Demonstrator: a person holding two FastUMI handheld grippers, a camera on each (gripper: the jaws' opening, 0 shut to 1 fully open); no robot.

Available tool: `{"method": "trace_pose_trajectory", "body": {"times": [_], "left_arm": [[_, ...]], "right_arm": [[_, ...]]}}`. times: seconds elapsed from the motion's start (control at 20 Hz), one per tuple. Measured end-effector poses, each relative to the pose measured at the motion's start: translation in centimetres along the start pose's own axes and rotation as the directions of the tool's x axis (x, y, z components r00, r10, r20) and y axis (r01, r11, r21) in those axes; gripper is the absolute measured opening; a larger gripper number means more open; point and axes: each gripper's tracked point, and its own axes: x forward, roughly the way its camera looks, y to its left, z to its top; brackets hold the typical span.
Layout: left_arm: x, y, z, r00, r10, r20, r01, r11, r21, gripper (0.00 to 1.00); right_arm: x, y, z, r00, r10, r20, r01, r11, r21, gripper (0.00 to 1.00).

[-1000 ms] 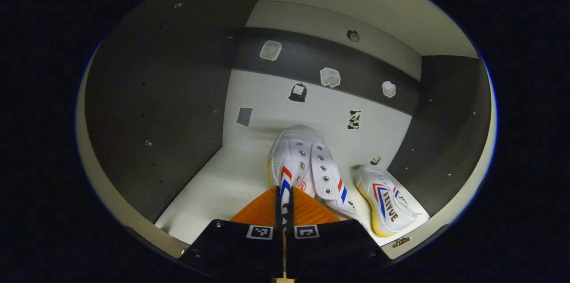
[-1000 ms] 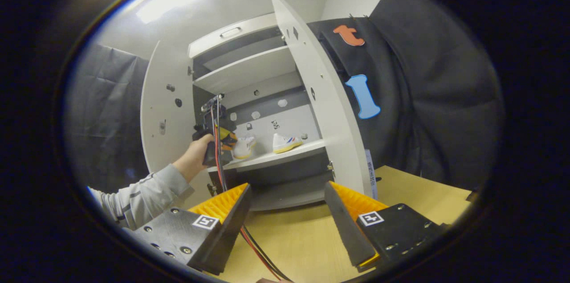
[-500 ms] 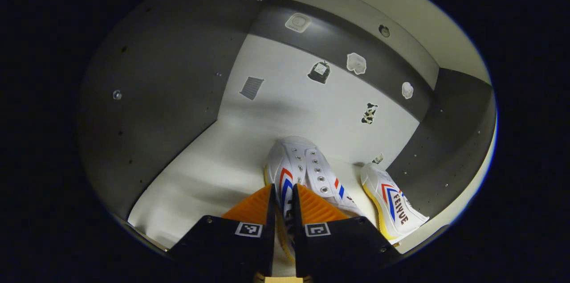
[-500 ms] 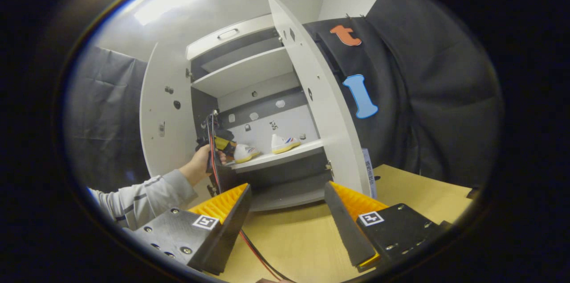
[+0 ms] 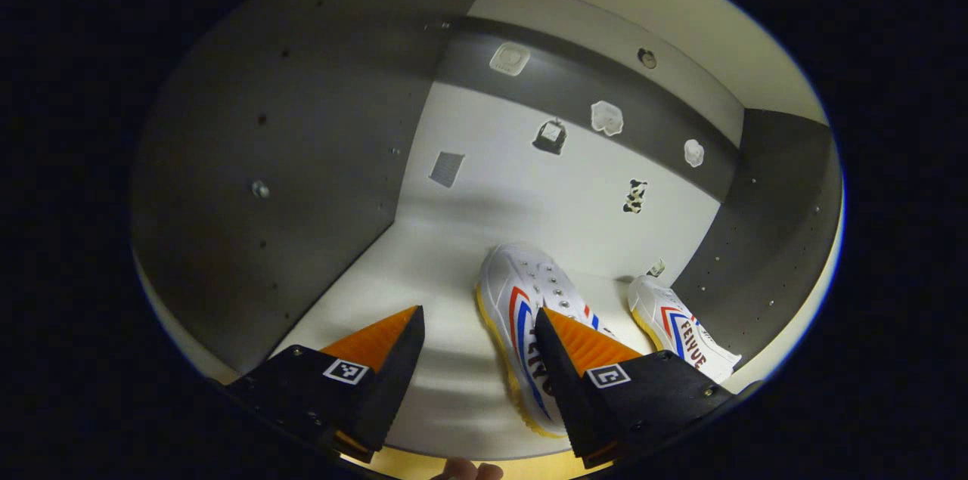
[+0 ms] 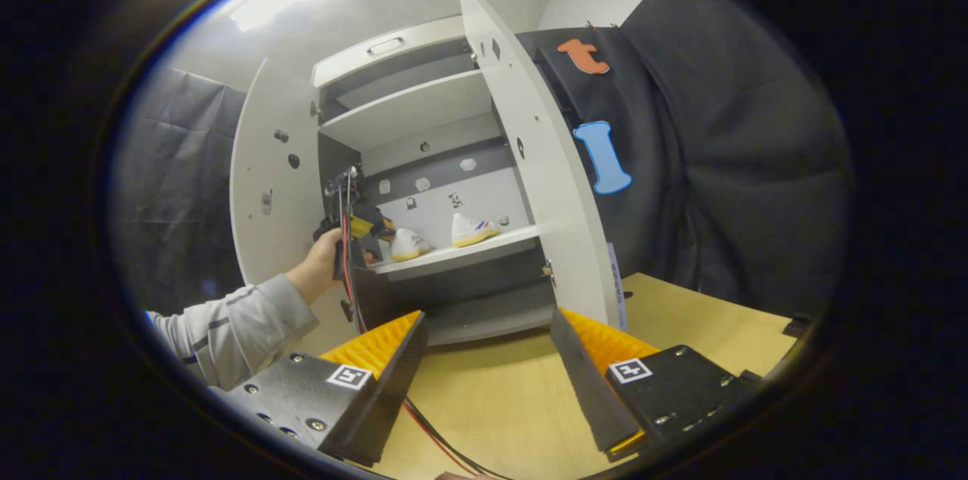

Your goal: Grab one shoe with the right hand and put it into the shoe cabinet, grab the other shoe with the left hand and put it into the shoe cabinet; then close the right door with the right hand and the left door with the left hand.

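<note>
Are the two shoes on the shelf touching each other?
Apart. The left gripper view shows a strip of white shelf between the near shoe and the far shoe.

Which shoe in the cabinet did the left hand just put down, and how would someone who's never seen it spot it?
Find the open shoe cabinet and the white shelf holding two white sneakers with red and blue stripes. It is the shoe nearer the shelf's middle, right by the left gripper with its open jaws. The other shoe sits against the dark side wall.

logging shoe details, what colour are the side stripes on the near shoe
Red and blue stripes on the white near shoe, clearest in the left gripper view.
</note>
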Motion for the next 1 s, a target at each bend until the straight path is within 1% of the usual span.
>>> {"method": "trace_pose_trajectory", "body": {"times": [0.1, 0.15, 0.3, 0.35, 0.5, 0.55, 0.65, 0.75, 0.85, 0.9, 0.95, 1.0], "left_arm": [[-2.1, -0.3, 1.4, 0.999, 0.026, 0.040, -0.028, 0.999, 0.046, 0.97], [-3.1, -0.9, 2.0, 0.998, 0.013, 0.056, -0.015, 0.999, 0.051, 0.97], [-7.0, -3.1, 2.3, 0.996, -0.063, 0.055, 0.060, 0.997, 0.046, 0.96], [-8.5, -3.5, 2.3, 0.996, -0.077, 0.054, 0.075, 0.996, 0.051, 0.96], [-13.7, -4.8, 2.0, 0.987, -0.143, 0.074, 0.135, 0.985, 0.105, 0.96], [-15.6, -5.4, 2.0, 0.979, -0.183, 0.085, 0.171, 0.977, 0.129, 0.96], [-19.3, -5.7, 1.5, 0.964, -0.239, 0.113, 0.220, 0.963, 0.158, 0.96], [-22.5, -4.7, 0.1, 0.963, -0.247, 0.110, 0.226, 0.958, 0.176, 0.95], [-26.1, -4.6, -2.0, 0.956, -0.283, 0.082, 0.265, 0.947, 0.183, 0.95], [-27.1, -4.5, -2.7, 0.950, -0.302, 0.085, 0.282, 0.940, 0.192, 0.92], [-28.2, -4.2, -3.1, 0.944, -0.314, 0.103, 0.289, 0.935, 0.206, 0.93], [-29.0, -3.7, -4.0, 0.941, -0.319, 0.113, 0.293, 0.934, 0.204, 0.95]], "right_arm": [[-0.5, -0.3, -0.1, 1.000, -0.013, -0.002, 0.013, 1.000, -0.010, 0.98], [-0.7, -0.7, -0.2, 1.000, -0.022, -0.002, 0.022, 1.000, -0.017, 0.98], [-1.5, -1.9, -0.2, 0.998, -0.059, -0.003, 0.059, 0.997, -0.043, 0.98], [-1.8, -2.5, -0.2, 0.997, -0.073, -0.002, 0.073, 0.996, -0.053, 0.98], [-2.9, -3.8, 0.5, 0.995, -0.102, 0.008, 0.103, 0.992, -0.076, 0.98], [-3.4, -4.4, 0.9, 0.994, -0.112, 0.016, 0.113, 0.990, -0.082, 0.98], [-4.0, -5.5, 2.3, 0.991, -0.130, 0.034, 0.133, 0.986, -0.104, 0.98], [-4.5, -7.0, 3.8, 0.986, -0.157, 0.049, 0.162, 0.979, -0.125, 0.98], [-4.7, -8.5, 5.7, 0.981, -0.184, 0.070, 0.192, 0.971, -0.144, 0.98], [-4.7, -9.2, 6.5, 0.976, -0.202, 0.079, 0.212, 0.966, -0.149, 0.98], [-4.6, -9.8, 7.1, 0.975, -0.207, 0.080, 0.217, 0.963, -0.162, 0.98], [-4.3, -10.0, 7.5, 0.977, -0.199, 0.072, 0.209, 0.961, -0.180, 0.98]]}}
